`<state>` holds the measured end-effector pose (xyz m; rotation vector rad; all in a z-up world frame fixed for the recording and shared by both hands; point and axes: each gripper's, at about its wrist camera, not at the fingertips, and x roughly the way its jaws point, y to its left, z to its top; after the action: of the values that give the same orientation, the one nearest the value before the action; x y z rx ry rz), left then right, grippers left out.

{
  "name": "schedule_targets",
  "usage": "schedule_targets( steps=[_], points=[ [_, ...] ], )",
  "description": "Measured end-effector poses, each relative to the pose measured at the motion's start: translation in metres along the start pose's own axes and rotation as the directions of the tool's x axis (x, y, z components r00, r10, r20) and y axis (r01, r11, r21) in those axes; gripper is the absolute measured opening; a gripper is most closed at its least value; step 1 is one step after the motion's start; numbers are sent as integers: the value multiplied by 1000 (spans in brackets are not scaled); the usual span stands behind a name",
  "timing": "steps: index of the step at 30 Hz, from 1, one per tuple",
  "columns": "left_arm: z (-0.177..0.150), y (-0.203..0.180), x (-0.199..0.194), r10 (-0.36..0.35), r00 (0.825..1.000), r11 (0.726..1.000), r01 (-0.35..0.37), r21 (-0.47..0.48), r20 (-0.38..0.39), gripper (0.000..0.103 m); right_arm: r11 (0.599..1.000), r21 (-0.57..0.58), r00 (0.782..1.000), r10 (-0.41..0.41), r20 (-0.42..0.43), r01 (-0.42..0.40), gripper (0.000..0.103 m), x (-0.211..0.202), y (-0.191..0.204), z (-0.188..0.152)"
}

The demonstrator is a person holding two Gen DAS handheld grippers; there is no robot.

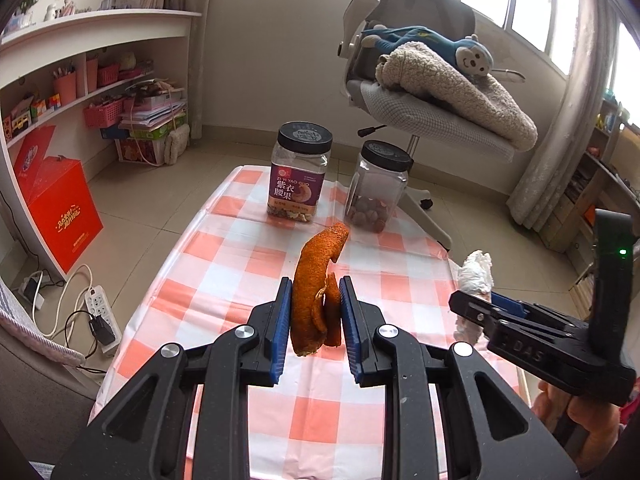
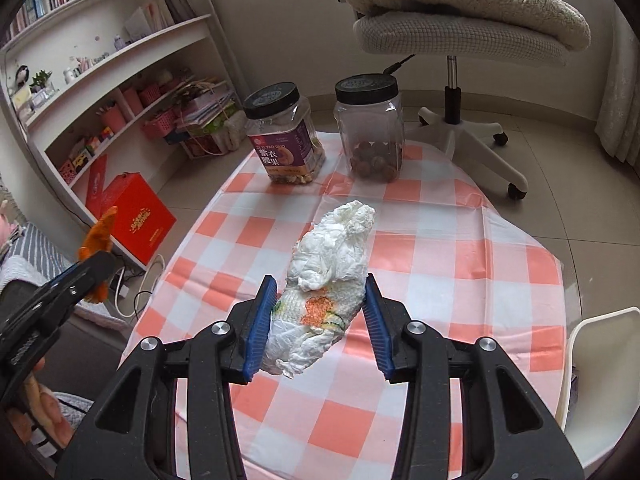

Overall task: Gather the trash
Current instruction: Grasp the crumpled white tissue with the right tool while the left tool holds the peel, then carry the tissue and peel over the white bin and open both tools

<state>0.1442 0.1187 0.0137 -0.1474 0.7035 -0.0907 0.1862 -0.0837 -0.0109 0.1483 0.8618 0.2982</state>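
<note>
Left gripper (image 1: 314, 312), frame centre: narrow gap, pads clamped on orange peel (image 1: 316, 284) held above checked tablecloth (image 1: 224, 256). Right gripper (image 2: 320, 312), wider, grips crumpled tissue (image 2: 328, 268) clear of the cloth.

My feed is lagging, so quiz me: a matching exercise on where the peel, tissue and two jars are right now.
Things:
1. peel
2. tissue
3. labelled jar
4. plain jar

States:
A. on the tablecloth, some nuts at the bottom
B. gripped by left gripper
C. gripped by right gripper
D. on the tablecloth, purple label

Pairs: 1-B, 2-C, 3-D, 4-A
</note>
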Motion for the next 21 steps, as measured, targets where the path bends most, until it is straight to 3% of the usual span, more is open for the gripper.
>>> schedule_targets(
  steps=[7, 15, 21],
  points=[
    [-7, -28, 3, -9, 1000, 999, 8, 54, 20, 26, 1000, -6, 996, 8, 91, -7, 41, -13, -13, -8],
    [-9, -54, 8, -38, 999, 995, 36, 92, 24, 25, 992, -102, 978, -58, 200, 80, 41, -32, -6, -12],
    [-8, -72, 8, -64, 997, 992, 60, 112, 34, 25, 988, -97, 965, -94, 243, 121, 41, -46, -16, -15]
  ],
)
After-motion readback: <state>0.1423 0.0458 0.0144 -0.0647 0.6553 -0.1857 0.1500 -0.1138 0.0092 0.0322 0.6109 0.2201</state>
